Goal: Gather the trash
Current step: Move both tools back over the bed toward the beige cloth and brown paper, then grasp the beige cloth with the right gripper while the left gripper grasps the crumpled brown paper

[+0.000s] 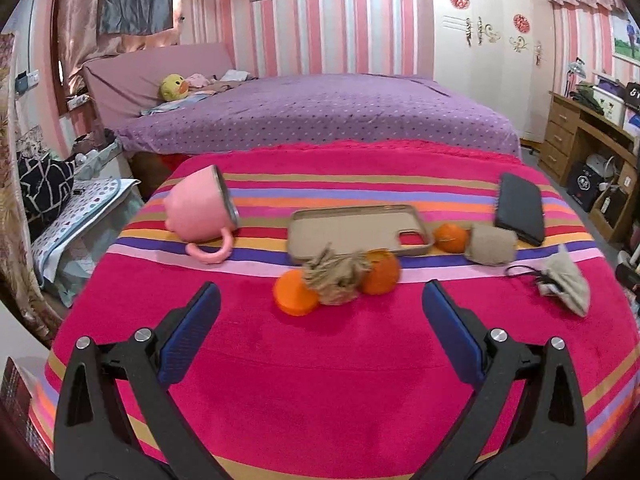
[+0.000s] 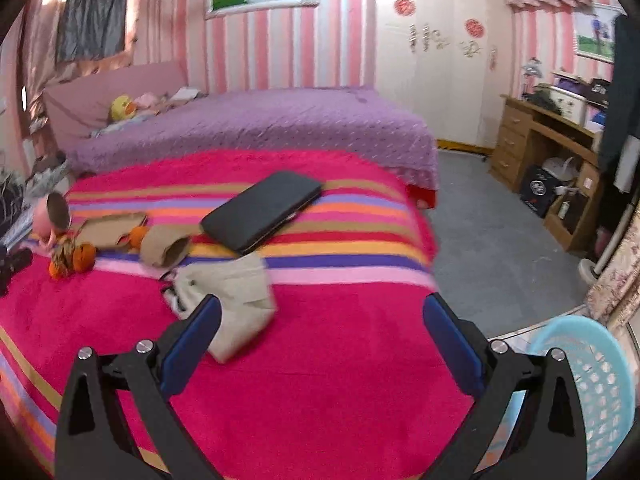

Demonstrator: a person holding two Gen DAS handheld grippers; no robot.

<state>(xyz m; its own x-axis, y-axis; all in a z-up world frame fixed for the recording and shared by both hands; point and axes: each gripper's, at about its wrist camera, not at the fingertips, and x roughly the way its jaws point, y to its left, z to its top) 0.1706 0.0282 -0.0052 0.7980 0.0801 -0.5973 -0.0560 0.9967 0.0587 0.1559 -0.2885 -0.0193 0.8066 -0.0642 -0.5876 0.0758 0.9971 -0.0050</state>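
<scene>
On the pink striped blanket (image 1: 320,360) lie orange peel pieces (image 1: 294,293) around a crumpled brown paper wad (image 1: 336,276), another orange piece (image 1: 451,237) and a brown paper roll (image 1: 490,245). A beige pouch (image 1: 568,280) with a black cord lies at the right. My left gripper (image 1: 320,308) is open and empty, just short of the peels. My right gripper (image 2: 320,320) is open and empty; its left finger is beside the beige pouch (image 2: 236,300). The peels and wad (image 2: 72,258) show far left there.
A tipped pink mug (image 1: 202,208), a beige phone case (image 1: 356,232) and a black wallet-like case (image 1: 520,208) lie on the blanket. A light blue mesh basket (image 2: 592,392) stands on the floor at the right. A purple bed (image 1: 320,112) is behind; a wooden desk (image 2: 552,148) stands at the right.
</scene>
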